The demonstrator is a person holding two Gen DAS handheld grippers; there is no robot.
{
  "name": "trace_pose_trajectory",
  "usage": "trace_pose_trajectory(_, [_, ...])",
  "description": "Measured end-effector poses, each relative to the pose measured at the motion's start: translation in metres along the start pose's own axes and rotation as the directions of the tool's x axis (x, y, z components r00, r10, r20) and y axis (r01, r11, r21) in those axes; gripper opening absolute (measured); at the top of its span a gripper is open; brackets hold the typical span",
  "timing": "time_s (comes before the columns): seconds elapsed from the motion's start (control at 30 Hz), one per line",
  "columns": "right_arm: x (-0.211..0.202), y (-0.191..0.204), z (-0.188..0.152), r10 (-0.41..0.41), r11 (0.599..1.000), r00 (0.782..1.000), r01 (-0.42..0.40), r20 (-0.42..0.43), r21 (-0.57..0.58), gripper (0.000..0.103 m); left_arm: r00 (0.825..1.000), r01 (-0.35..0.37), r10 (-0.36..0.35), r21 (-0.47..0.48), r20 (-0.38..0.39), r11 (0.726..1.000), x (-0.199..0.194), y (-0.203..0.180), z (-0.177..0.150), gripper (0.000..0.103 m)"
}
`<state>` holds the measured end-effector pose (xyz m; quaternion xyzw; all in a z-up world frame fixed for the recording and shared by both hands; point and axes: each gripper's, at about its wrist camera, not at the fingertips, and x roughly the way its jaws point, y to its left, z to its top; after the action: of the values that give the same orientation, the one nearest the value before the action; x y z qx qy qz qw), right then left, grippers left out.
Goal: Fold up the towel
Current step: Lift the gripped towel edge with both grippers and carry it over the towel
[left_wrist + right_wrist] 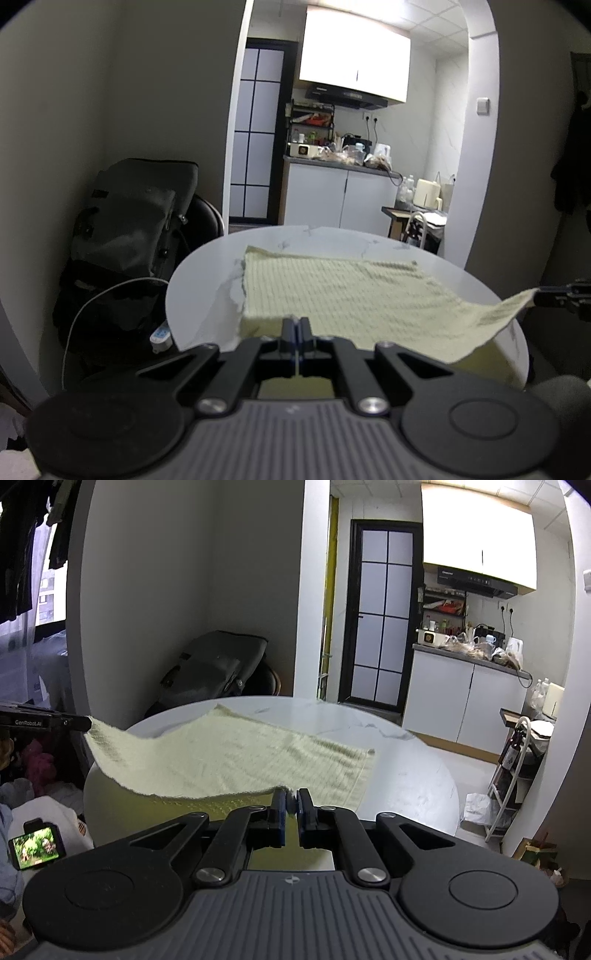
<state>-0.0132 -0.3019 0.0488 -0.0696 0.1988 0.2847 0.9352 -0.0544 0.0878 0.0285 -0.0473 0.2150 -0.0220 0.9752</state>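
towel (343, 291) lay on the round table (199, 288), far half flat on the top, near edge raised off it. left gripper (295, 325) was fully closed on the towel's near-left corner; right gripper (291, 801) closed w/ a bunched bit of the near-right corner pinched btwn the blue pads (281, 812).

risks, as judged:
- right grip was only on a small tuft at the very edge; if the cloth went taut that corner could slip out and drop back to the table.
- near edge sagged btwn the two corners; carried over unevenly, the fold prob lands skewed or creased.
- far corners weren't pinned, so pulling along the table top could drag the whole towel rather than fold it.

hard to see:
- both gripper bodies hid the table's near rim and the towel underside below them.
- how much cloth the left held: can't tell, pads too tight together.
- the person's hands weren't in view.
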Motion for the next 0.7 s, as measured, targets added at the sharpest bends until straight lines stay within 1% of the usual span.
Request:
trace_pose_trajectory(0.2, [0.012,-0.008,0.016,-0.011,1.0,1.0,0.011,0.02,0.01,0.007,1.0,0.001,-0.001,-0.011,0.016,1.0,0.016,0.003,0.021,0.001])
trace_pose_trajectory(0.37, [0.024,-0.017,0.028,-0.019,0.999,0.999,0.019,0.028,0.026,0.007,0.999,-0.012,0.013,-0.037,0.032,0.999,0.026,0.008,0.035,0.001])
trace_pose_trajectory(0.7, [0.049,-0.037,0.053,-0.037,0.999,0.998,0.036,0.041,0.038,0.007,0.999,-0.023,0.025,-0.058,0.043,0.998,0.057,0.019,0.061,0.001])
